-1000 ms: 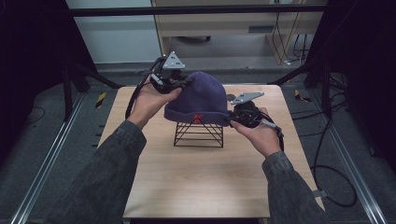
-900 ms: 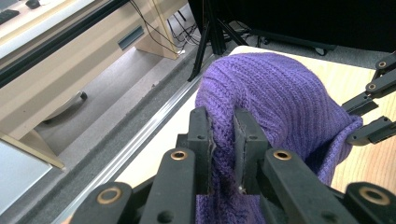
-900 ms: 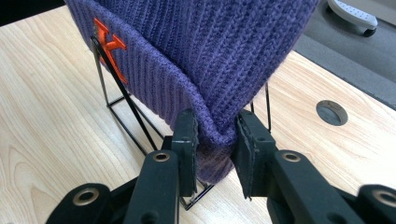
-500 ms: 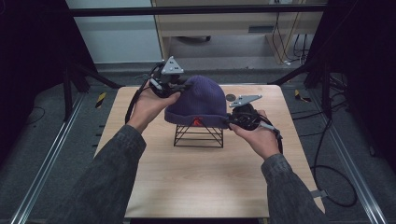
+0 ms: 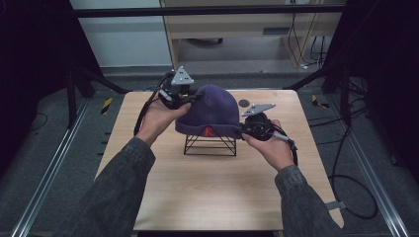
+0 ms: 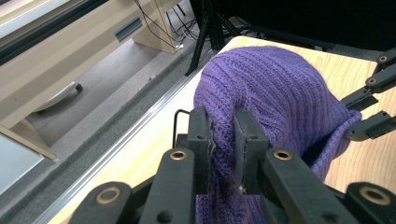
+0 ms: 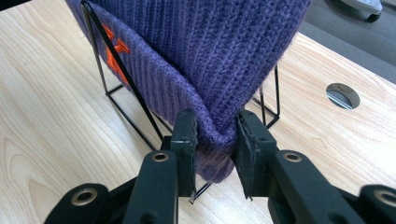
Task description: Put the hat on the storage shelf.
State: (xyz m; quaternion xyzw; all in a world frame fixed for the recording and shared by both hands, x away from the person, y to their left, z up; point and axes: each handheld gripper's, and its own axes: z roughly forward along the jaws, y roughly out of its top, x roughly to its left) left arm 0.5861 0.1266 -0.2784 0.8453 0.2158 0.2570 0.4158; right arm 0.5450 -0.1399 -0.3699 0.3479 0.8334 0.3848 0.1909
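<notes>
right gripper (image 7: 215, 140) pinching purple beanie (image 7: 219, 56) cuff, over black wire stand (image 7: 116, 88).

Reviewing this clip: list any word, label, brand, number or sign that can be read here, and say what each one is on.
No readable text anywhere.
Orange-red embroidered mark on the cuff of the purple beanie: in the high view it looks like a single "K", too small to be sure; in the right gripper view it is partly hidden behind the wire stand and cannot be read.
</notes>
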